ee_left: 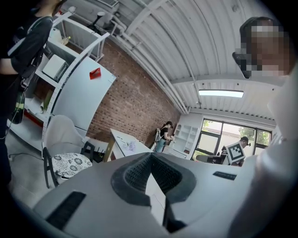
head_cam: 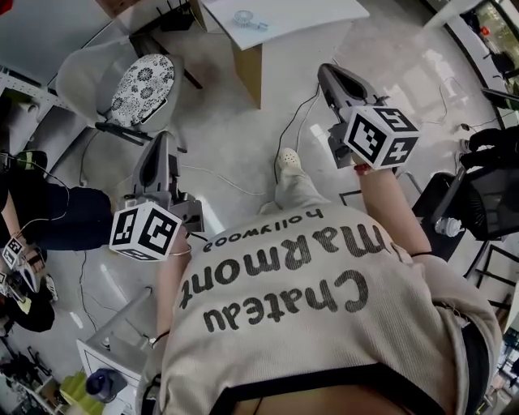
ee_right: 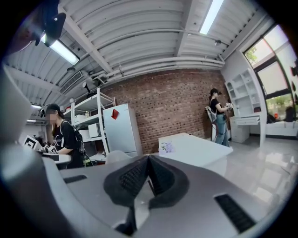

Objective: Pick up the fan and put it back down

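Note:
No fan shows in any view. My left gripper (head_cam: pixel 161 139) is held out level over the floor at the left, its marker cube (head_cam: pixel 146 231) close to my body. In the left gripper view its jaws (ee_left: pixel 150 157) meet in a line, shut with nothing between them. The right gripper (head_cam: pixel 330 73) is raised at the right, tilted slightly down, with its marker cube (head_cam: pixel 381 136) behind it. Its jaws (ee_right: pixel 149 160) are also shut and hold nothing. Both point toward a white table (head_cam: pixel 280 28) ahead.
A white chair with a patterned cushion (head_cam: pixel 142 81) stands ahead on the left. A small clear object (head_cam: pixel 247 18) lies on the table. A cable (head_cam: pixel 292 121) runs over the floor. A person in black (head_cam: pixel 32 219) sits left; a black chair (head_cam: pixel 486 198) is right.

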`<state>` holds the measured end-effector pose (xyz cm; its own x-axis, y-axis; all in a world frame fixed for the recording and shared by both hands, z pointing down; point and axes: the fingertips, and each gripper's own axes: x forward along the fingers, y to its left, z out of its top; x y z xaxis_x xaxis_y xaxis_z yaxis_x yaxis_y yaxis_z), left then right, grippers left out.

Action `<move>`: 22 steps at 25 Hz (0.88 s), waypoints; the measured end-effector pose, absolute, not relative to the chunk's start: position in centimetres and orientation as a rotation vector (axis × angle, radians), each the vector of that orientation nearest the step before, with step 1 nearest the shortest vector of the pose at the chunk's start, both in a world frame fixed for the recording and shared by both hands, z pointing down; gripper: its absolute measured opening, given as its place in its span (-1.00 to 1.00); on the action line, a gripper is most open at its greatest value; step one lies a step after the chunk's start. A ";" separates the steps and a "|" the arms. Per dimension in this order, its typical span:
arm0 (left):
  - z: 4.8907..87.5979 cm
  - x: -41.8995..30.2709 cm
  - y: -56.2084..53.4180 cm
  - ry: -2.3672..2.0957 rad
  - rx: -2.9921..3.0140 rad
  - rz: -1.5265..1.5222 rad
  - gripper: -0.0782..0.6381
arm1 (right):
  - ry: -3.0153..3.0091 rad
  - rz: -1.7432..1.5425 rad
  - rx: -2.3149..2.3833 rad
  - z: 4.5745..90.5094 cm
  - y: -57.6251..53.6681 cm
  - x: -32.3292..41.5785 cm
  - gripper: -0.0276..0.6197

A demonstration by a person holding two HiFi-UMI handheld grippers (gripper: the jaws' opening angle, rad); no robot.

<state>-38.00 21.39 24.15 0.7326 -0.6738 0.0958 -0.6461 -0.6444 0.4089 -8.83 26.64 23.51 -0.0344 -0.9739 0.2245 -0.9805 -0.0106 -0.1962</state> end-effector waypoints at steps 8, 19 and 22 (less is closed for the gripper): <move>25.9 -39.7 20.4 -1.022 2.485 -0.085 -0.79 | -2.211 0.521 2.121 24.8 23.9 -11.0 -0.91; 26.8 -40.5 18.9 -1.022 2.479 -0.083 -0.79 | -2.183 0.548 2.027 26.3 21.8 -12.4 -0.91; 26.8 -40.7 18.6 -1.026 2.479 -0.114 -0.79 | -2.209 0.538 2.011 25.7 20.8 -13.1 -0.91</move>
